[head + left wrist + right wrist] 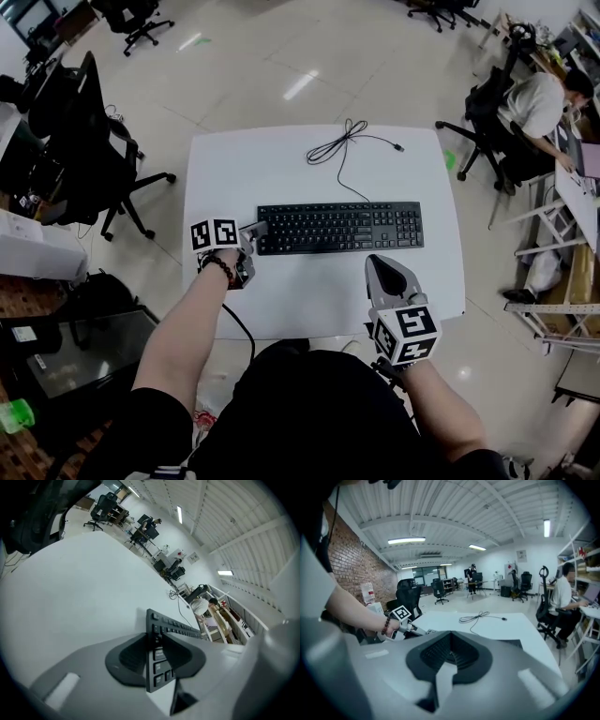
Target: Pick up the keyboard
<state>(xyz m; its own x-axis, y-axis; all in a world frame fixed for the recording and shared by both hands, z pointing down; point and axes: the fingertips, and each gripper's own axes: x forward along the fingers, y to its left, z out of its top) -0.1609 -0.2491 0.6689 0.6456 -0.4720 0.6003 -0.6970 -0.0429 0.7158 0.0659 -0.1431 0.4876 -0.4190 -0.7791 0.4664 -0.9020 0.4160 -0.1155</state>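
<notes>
Clamping the flat black plastic keyboard's (342, 228) left end in the left gripper (254, 236); holding the right gripper (382, 263) shut over the white tabletop (281, 169).

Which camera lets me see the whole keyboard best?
The head view: the whole black keyboard lies on the white table, seen from above. The left gripper view shows only one end, between the left gripper's jaws. In the right gripper view the right gripper hides nearly all of it.
</notes>
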